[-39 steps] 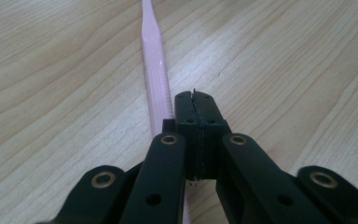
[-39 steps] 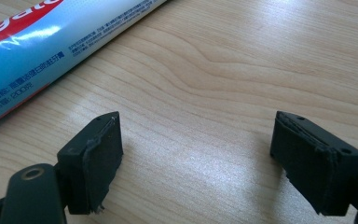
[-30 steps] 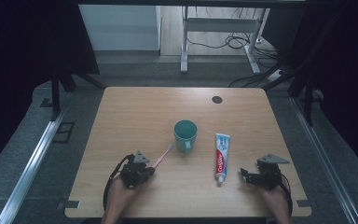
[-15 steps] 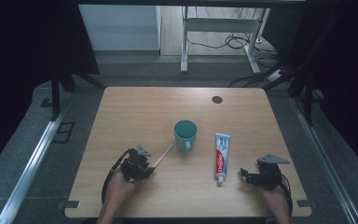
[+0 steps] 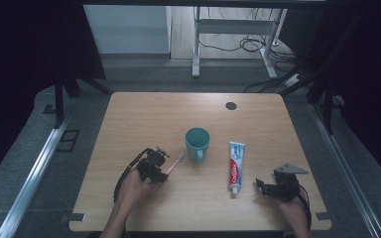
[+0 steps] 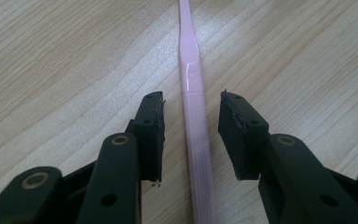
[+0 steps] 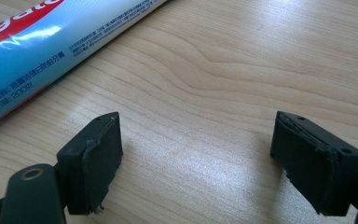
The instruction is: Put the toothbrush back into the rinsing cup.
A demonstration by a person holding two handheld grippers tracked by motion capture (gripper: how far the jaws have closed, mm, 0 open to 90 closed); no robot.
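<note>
The pink toothbrush (image 6: pixel 192 121) is lying flat on the worktop (image 5: pixel 144 114), its handle passing straight between the two jaws of the left gripper (image 6: pixel 191 135) and running away from them toward the top of the left gripper view. The jaws have just been opening: they are standing released on either side of the handle, with a clear gap on each side, so nothing is being pressed. The toothbrush's long axis is lining up with the gripper's own line of sight, and that alignment is what any next close or pull-back would depend on.

In the high view the left gripper (image 5: pixel 155 161) is sitting at lower left of centre, with the toothbrush (image 5: pixel 175 163) slanting up and to the right from it; the bristle end is pointing at the teal cup (image 5: pixel 197 142) and ending just beside its base. The cup is the one thing standing close ahead along that axis.

The toothpaste tube (image 5: pixel 235 166) is lying lengthwise right of the cup. The right gripper (image 5: pixel 270 190) is resting at lower right, near the tube's lower end, its jaws spread wide over bare wood and grasping nothing.
</note>
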